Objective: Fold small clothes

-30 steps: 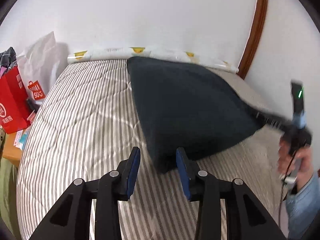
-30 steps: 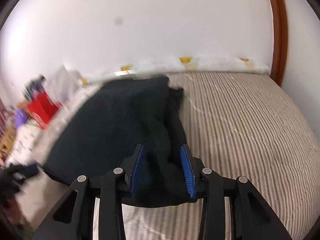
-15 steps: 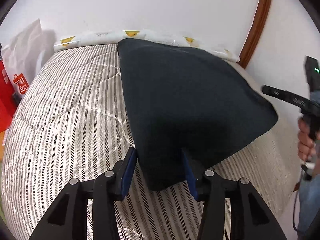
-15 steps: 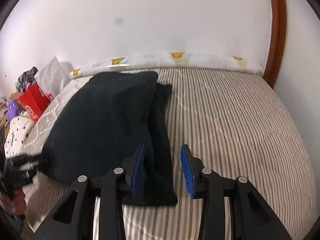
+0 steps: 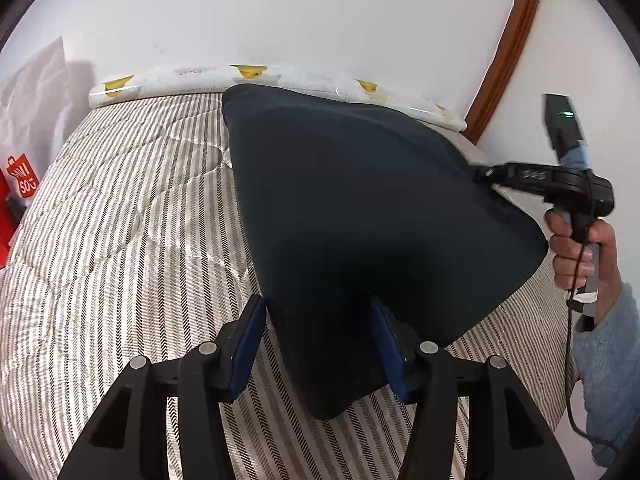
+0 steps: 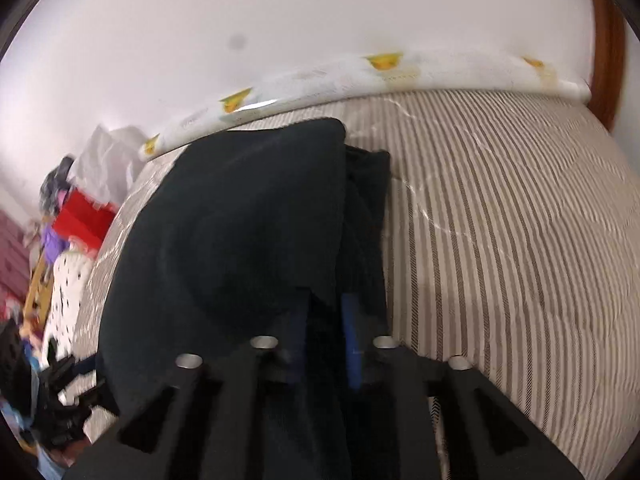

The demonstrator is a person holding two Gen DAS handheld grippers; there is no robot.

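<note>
On the striped bed, the right gripper was closing on the dark garment at its three-o'clock edge, apparently to fold it; the left gripper was opening, cloth between its pads.

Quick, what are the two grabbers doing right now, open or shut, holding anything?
Left gripper: opening, dark garment between its pads, not pinched.
Right gripper: closing, pinching the garment's edge.

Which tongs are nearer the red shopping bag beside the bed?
Left. The left tongs work the dark garment's corner on the red shopping bag's side; the right tongs grip its far edge.
</note>
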